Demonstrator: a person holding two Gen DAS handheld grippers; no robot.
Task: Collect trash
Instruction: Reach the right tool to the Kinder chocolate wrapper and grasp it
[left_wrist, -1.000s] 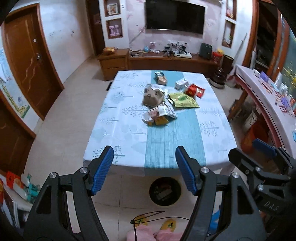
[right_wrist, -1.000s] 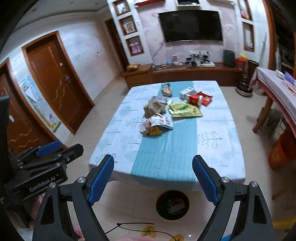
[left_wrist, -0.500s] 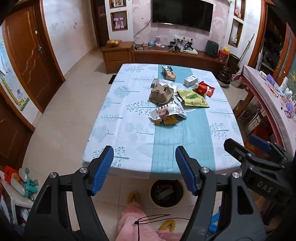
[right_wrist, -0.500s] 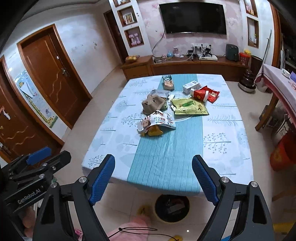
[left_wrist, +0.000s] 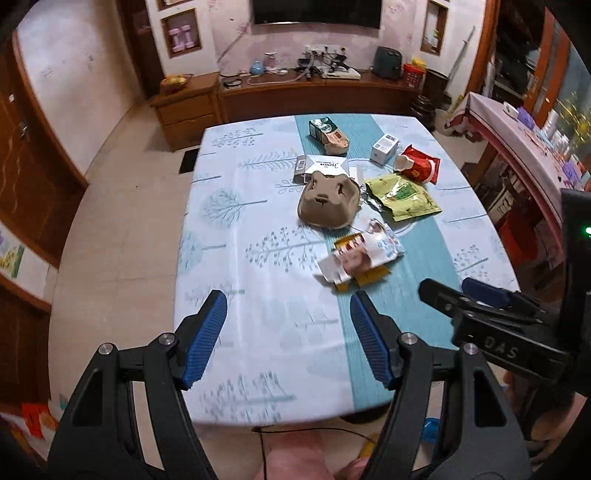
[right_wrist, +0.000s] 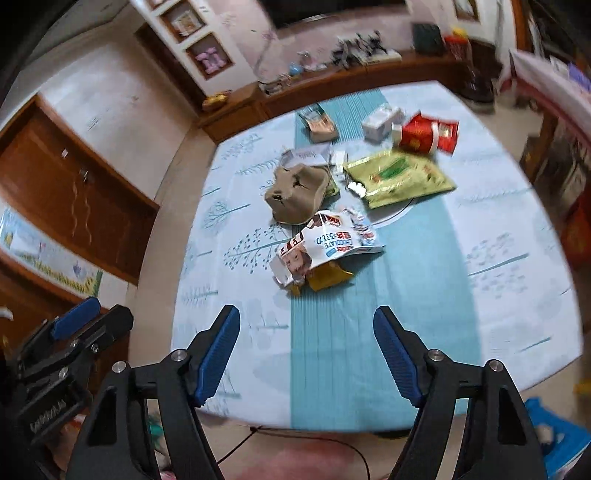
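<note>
Both claws hang over the near edge of the table (left_wrist: 229, 206), nothing between the jaws. Left gripper (left_wrist: 288, 336) is spread wide and released; right gripper (right_wrist: 306, 354) is empty too, jaws closing a bit. The trash (right_wrist: 325, 251) sits mid-frame. Right view's blurry, so the far wrappers are hard to read.

Both wrist views look steeply down — sharing the littered table (left_wrist: 258, 229).

The left tool (left_wrist: 288, 328) hangs wide apart (nothing between) over the table (left_wrist: 258, 295), near a crumpled wrapper (left_wrist: 360, 256).
</note>
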